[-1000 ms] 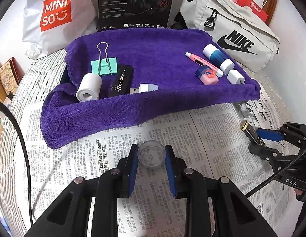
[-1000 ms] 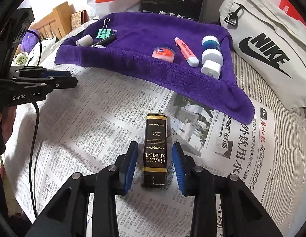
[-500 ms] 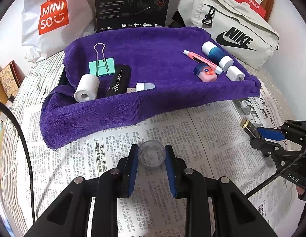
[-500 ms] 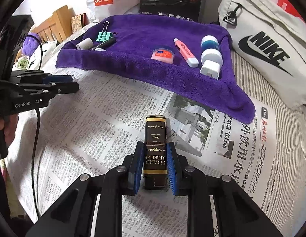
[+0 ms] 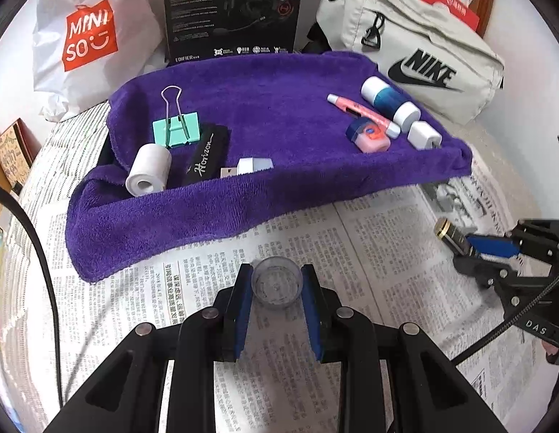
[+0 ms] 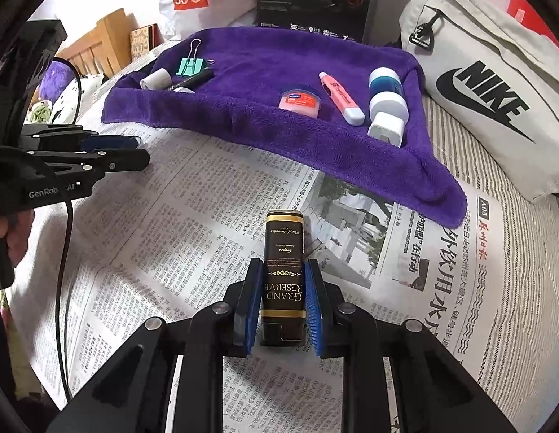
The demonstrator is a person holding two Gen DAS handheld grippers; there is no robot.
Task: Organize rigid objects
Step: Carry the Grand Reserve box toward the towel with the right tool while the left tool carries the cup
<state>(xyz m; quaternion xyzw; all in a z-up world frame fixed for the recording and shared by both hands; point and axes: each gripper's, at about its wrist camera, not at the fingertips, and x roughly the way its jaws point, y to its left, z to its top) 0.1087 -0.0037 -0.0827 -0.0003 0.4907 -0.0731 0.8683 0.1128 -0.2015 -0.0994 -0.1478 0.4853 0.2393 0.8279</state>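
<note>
Two grippers clamped, left gripper [image 5: 277, 283] on clear cap [image 5: 277, 282], right gripper [image 6: 283, 297] on black tube [image 6: 284, 274]

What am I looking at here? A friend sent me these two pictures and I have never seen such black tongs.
No robot: a person holds a hand-held gripper in each hand, each with a fisheye camera looking along its fingers. The left view shows the left hand-held gripper clamping a small clear cup. The right view shows the right hand-held gripper clamping a dark Grand Reserve tube. Below lies newspaper; behind it a purple towel carries a binder clip, tape roll and other small things.
</note>
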